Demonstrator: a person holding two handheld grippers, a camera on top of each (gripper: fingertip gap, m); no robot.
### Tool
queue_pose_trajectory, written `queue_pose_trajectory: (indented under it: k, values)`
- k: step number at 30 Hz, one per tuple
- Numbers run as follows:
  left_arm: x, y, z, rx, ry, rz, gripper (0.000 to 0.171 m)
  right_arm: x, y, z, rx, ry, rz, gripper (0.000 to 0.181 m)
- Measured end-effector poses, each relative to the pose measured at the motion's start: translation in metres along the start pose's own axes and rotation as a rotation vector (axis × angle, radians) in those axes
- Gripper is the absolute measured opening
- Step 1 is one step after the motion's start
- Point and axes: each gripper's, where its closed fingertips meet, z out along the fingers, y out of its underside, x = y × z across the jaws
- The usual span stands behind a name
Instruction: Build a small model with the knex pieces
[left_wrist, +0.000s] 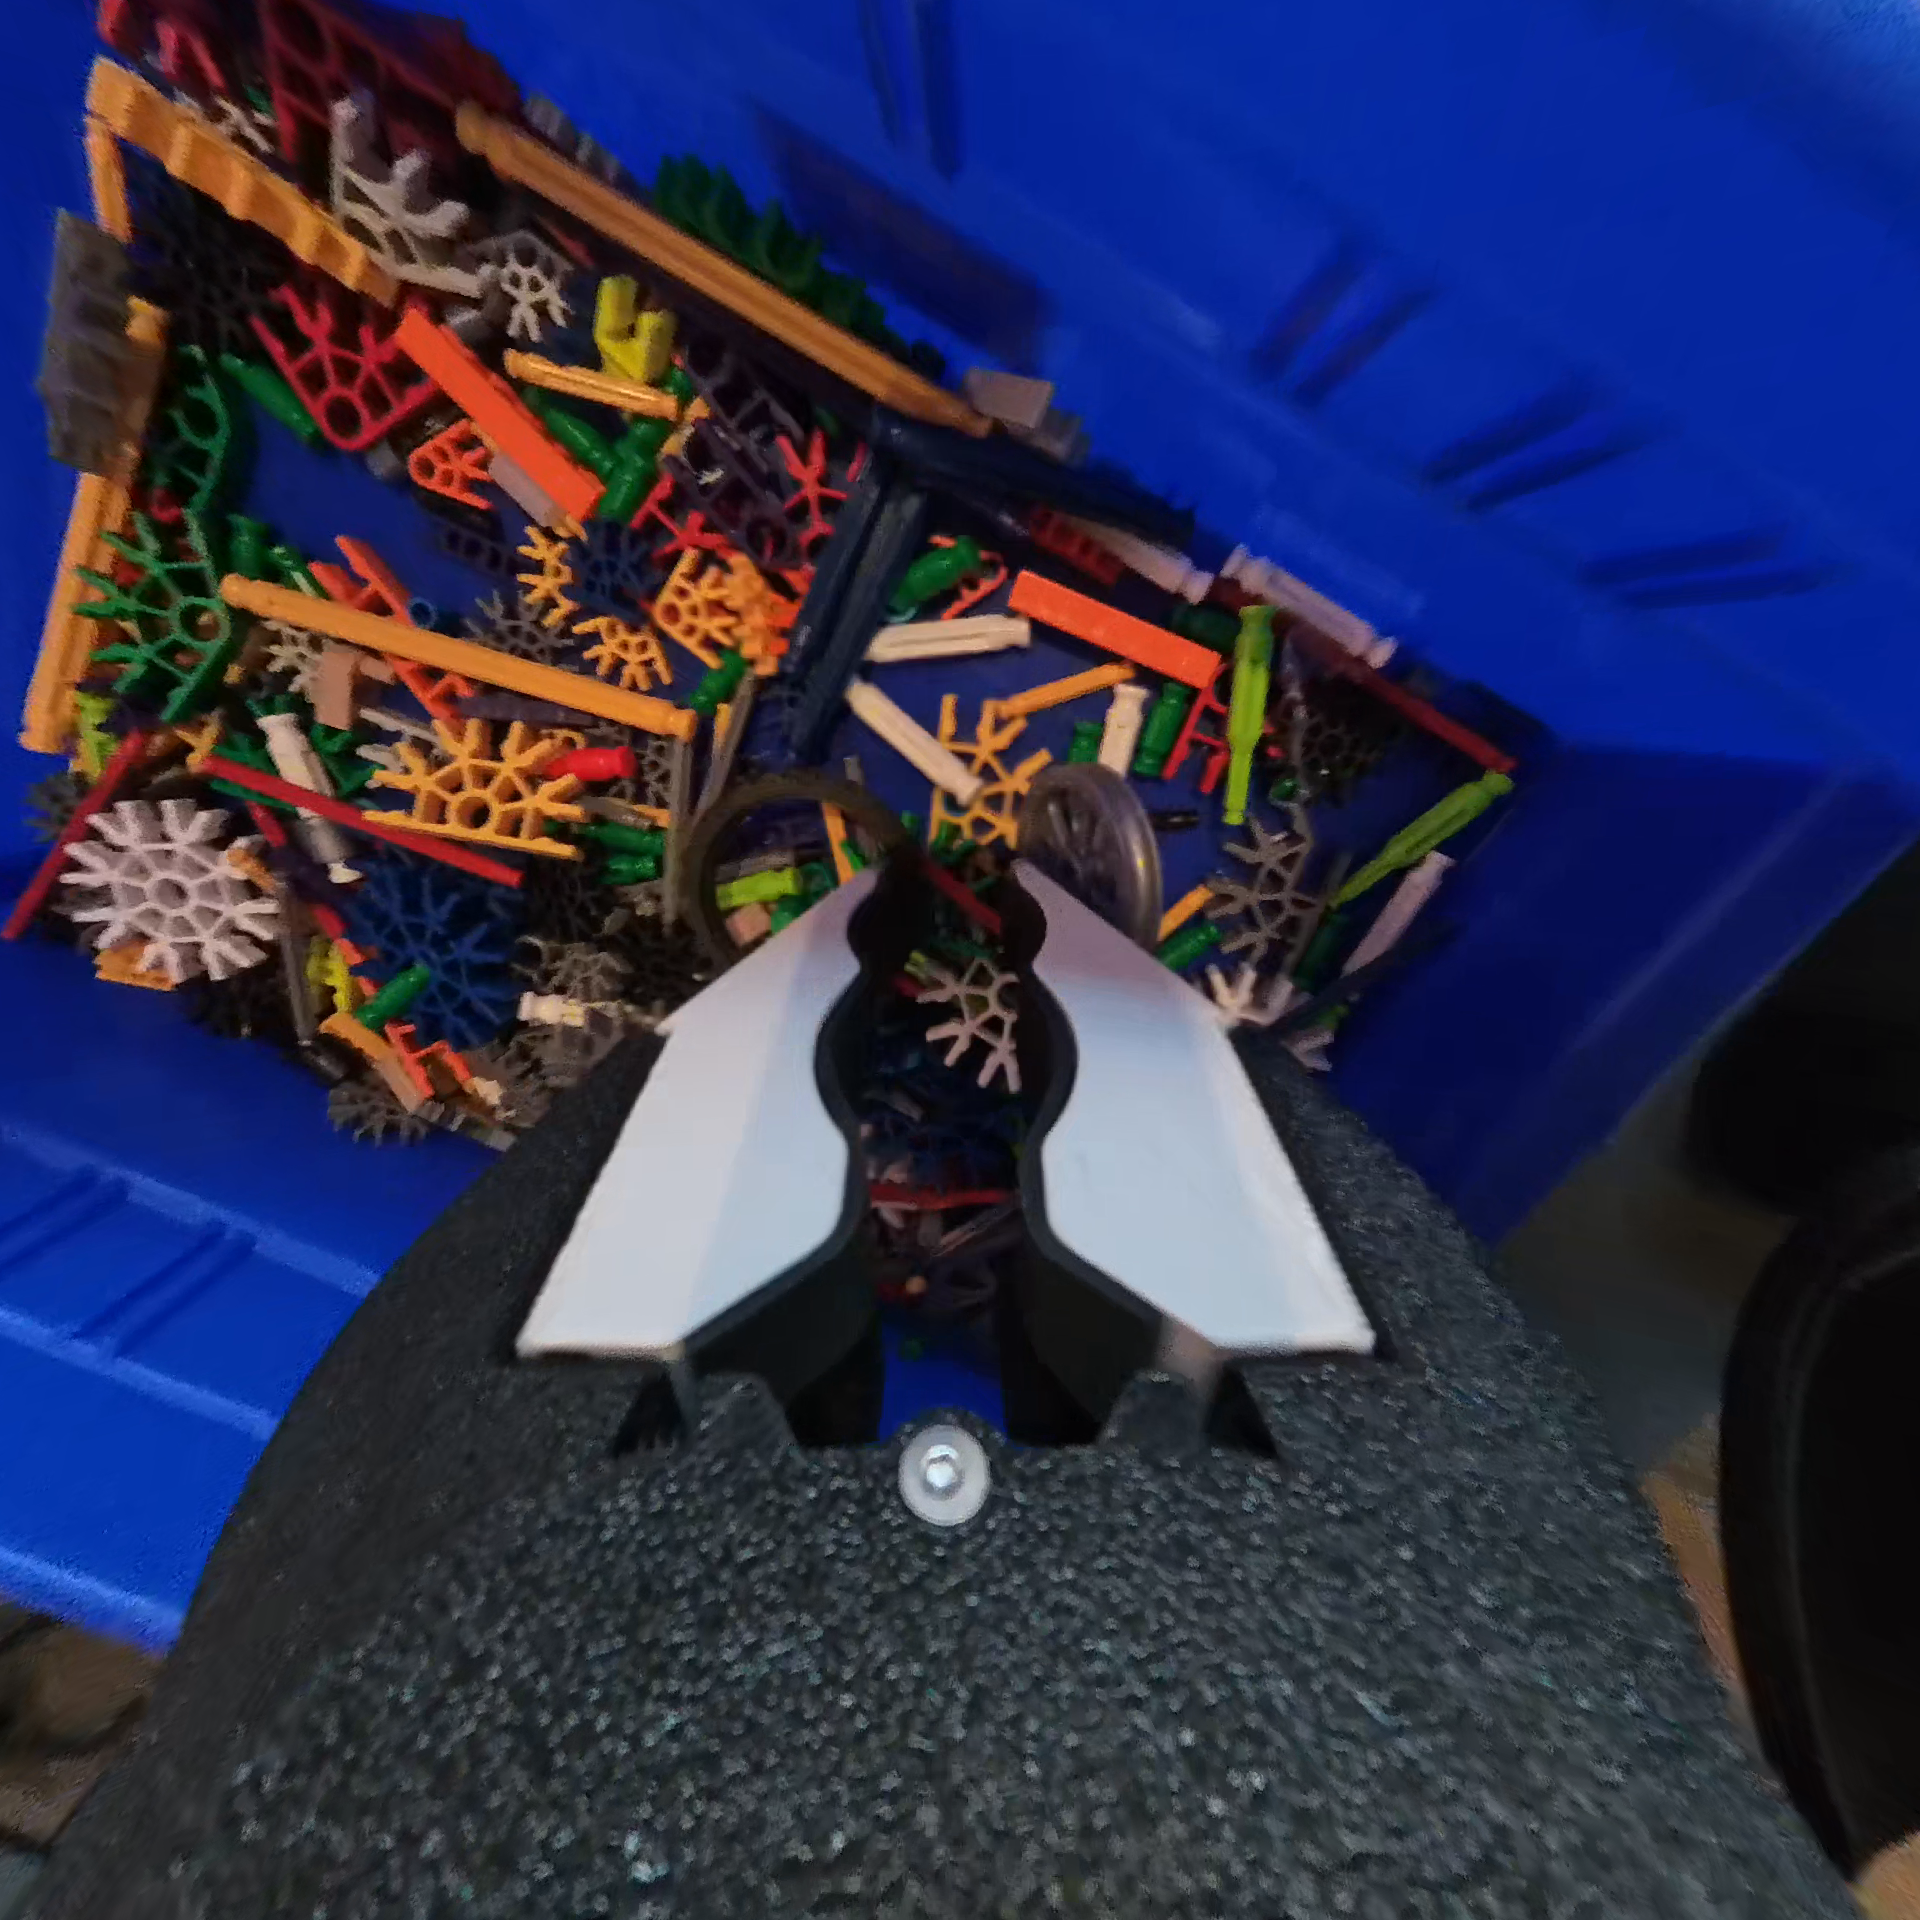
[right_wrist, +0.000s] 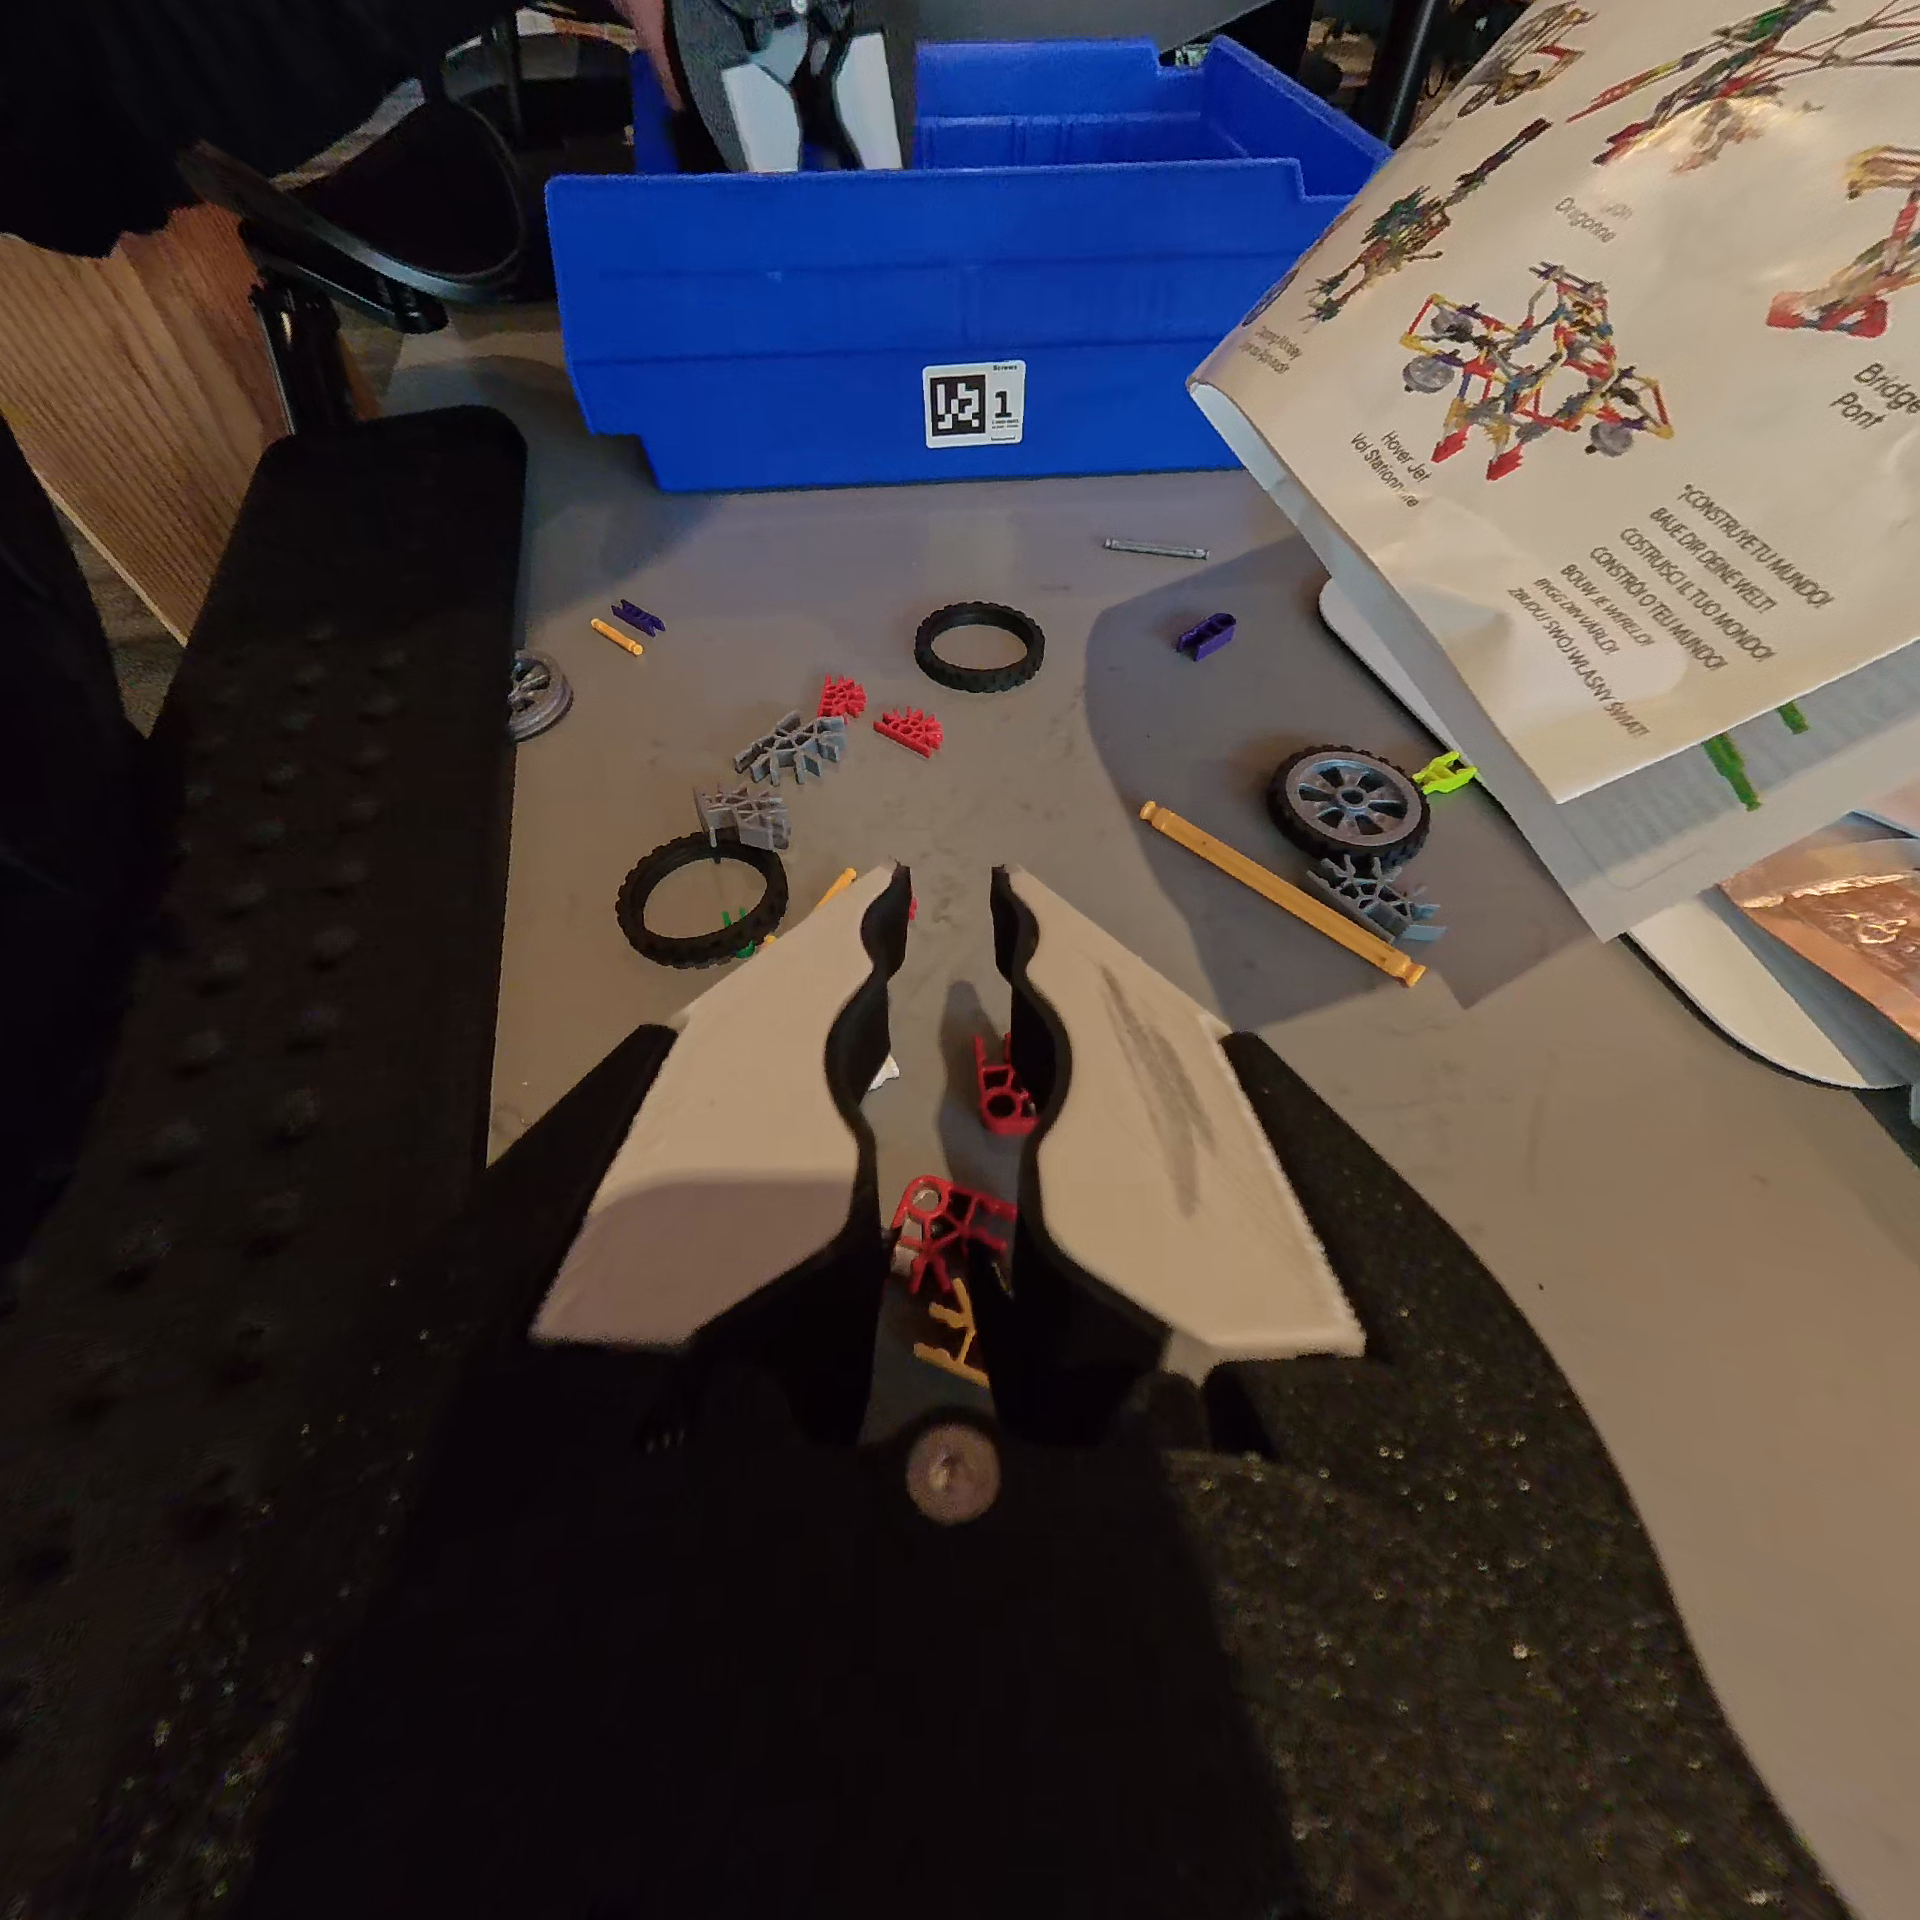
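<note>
Blue plastic walls of a storage bin (left_wrist: 1455, 312) surround the left gripper (left_wrist: 951, 883), which hangs inside it above a tangled heap of construction-toy pieces (left_wrist: 520, 623): orange rods, green and red connectors, white and grey snowflake-shaped parts. Its white fingers (left_wrist: 748, 1122) stand slightly apart with nothing clamped between them. A thin black tyre ring (left_wrist: 790, 805) lies just past the left fingertip, and a clear spoked wheel (left_wrist: 1091, 842) stands on edge just past the right one; whether either tip touches them cannot be told through the blur.

Over the grey table (right_wrist: 1558, 1195), the right gripper (right_wrist: 948, 878) is parted too, holding nothing, its tips above bare tabletop. Below and between its fingers lie a small red connector (right_wrist: 1000, 1091), a larger red connector (right_wrist: 940, 1226) and a yellow piece (right_wrist: 956, 1340). Left of the tips sits a black tyre (right_wrist: 701, 902) with a grey connector (right_wrist: 743, 816) touching its far rim; beyond lie another grey connector (right_wrist: 795, 746), two red connectors (right_wrist: 909, 727) and a second black tyre (right_wrist: 979, 646). To the right, a long yellow rod (right_wrist: 1278, 894) runs beside a tyred grey wheel (right_wrist: 1349, 800), with a grey connector (right_wrist: 1377, 899) at its foot. A purple clip (right_wrist: 1205, 634) and a thin grey rod (right_wrist: 1155, 548) lie farther back.

The bin (right_wrist: 883, 312) stands at the table's far side with a square black-and-white marker sticker (right_wrist: 974, 403) on its front, the left gripper (right_wrist: 805, 94) dipping into it. A printed booklet (right_wrist: 1662, 364) showing toy models leans in from the right.
</note>
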Motion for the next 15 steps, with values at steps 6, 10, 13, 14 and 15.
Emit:
queue_pose_trajectory:
  k: [6,10,13,14,15]
  values:
    - [0.048,0.003,-0.013,0.022,0.185,0.068,0.009,-0.001,0.001,0.0,-0.008,-0.003,-0.008,0.015]
    - [0.048,-0.008,-0.031,0.134,0.174,0.032,0.033,-0.002,0.003,0.0,-0.017,-0.006,-0.017,0.015]
    - [0.019,0.003,-0.029,0.109,0.079,-0.061,0.03,-0.003,0.004,0.001,-0.025,-0.007,-0.024,0.015]
    - [0.008,0.006,-0.026,0.092,0.029,-0.083,0.032,-0.004,0.004,0.001,-0.027,-0.007,-0.027,0.015]
    - [-0.002,0.011,-0.023,0.056,-0.022,-0.091,0.034,-0.004,0.004,0.001,-0.029,-0.007,-0.028,0.015]
